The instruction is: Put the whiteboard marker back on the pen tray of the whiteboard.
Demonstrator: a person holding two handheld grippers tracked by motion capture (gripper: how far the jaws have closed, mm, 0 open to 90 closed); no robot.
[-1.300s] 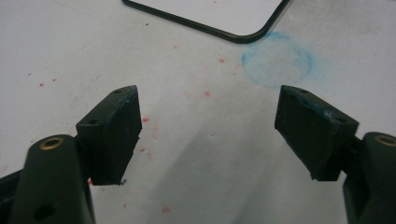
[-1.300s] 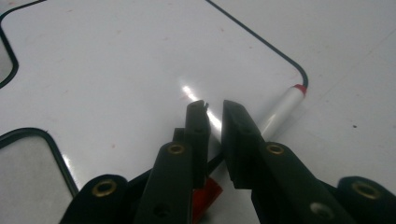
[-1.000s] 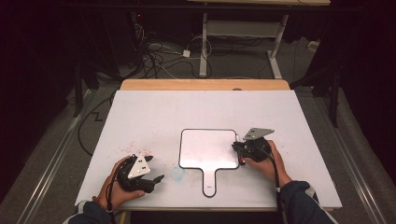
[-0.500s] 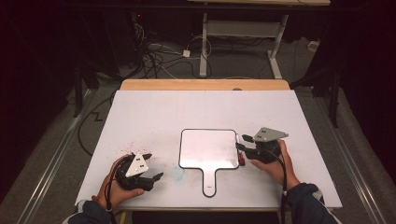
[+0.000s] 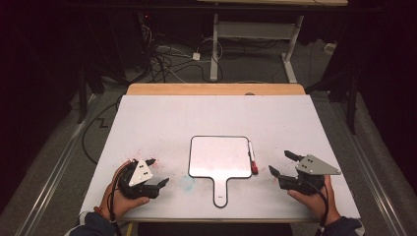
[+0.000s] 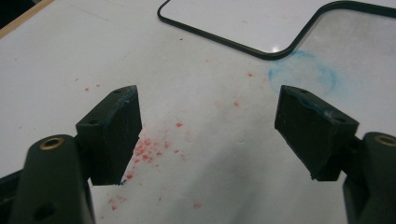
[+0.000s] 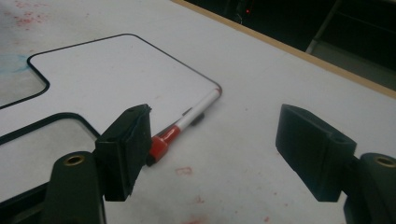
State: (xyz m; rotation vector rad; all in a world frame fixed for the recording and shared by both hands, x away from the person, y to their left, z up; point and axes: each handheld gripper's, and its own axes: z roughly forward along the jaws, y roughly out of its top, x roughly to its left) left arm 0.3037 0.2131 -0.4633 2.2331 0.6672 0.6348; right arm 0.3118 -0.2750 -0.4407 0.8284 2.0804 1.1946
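One whiteboard (image 5: pixel 220 157), one marker (image 5: pixel 252 158), two tools.

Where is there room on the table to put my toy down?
The widest bare patch is the far half of the table, between the whiteboard and the wooden edge. The near strip is crowded: left hand-held gripper, whiteboard with marker beside it, right hand-held gripper.

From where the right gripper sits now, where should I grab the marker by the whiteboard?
Take the marker at mid-barrel, on the white part beyond its red cap. It lies flat along the right edge of the whiteboard, so come straight down with the open right gripper, jaws across the barrel. The board-side jaw will probably land on the board.
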